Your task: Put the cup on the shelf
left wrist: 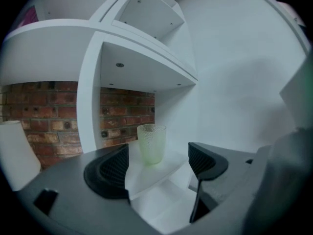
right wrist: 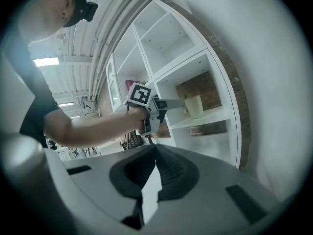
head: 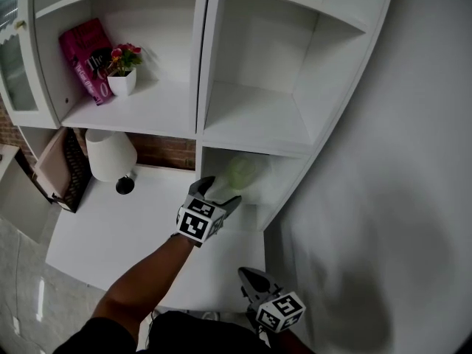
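Cup (left wrist: pixel 151 143): pale green, translucent, dimpled surface, upright, rim up, standing on the white board of the lowest right compartment of the shelf unit (head: pixel 203 72), near the board's front edge, with a brick wall (left wrist: pixel 44 111) behind that compartment. Left gripper (head: pixel 217 190): held at the mouth of the same compartment, jaws spread wide with nothing between them; the cup stands just ahead of the tips, framed in the gap but not gripped (whether a tip touches it cannot be told). Right gripper (head: pixel 251 279): low and well back from the shelf unit, near the person's body, jaws closed with the pads meeting at the tips, nothing held. Desk (head: pixel 110 227): white, beside the lower compartment, carrying a lamp (head: pixel 109 155) with a white shade and a dark base. Upper left compartment: a pink packet (head: pixel 88 57) leaning against the side wall, and just beside it a small white pot of red flowers (head: pixel 124 68). Upper right compartments: white boards only.
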`<move>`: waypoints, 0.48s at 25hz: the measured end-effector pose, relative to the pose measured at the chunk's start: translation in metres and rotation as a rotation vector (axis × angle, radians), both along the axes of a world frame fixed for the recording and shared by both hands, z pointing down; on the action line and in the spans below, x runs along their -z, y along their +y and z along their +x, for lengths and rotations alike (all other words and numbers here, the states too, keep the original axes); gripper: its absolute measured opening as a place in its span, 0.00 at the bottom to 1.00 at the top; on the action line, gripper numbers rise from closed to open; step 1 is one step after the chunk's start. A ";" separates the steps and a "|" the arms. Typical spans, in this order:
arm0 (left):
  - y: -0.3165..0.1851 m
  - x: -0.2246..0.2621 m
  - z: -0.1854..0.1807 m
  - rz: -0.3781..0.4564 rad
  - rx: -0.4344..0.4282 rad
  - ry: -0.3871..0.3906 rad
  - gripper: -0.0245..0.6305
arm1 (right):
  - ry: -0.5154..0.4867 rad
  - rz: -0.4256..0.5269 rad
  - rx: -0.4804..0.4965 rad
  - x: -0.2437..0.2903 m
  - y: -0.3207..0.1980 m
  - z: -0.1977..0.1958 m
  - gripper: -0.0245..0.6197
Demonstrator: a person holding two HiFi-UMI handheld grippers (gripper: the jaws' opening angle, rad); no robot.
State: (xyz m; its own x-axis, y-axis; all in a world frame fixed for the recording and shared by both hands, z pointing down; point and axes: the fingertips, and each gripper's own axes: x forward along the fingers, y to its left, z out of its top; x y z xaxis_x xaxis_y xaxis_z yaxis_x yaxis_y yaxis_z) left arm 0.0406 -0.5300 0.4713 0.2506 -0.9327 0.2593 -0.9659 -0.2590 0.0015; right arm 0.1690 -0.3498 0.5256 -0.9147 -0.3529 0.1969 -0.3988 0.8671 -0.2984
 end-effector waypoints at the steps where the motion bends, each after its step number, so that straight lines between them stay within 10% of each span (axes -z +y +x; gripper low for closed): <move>1: 0.005 0.001 -0.002 0.004 0.000 0.004 0.63 | -0.002 0.001 0.002 0.000 0.000 -0.003 0.05; 12: 0.071 0.021 -0.030 0.073 0.019 0.065 0.28 | -0.023 0.024 0.000 0.011 0.013 -0.039 0.05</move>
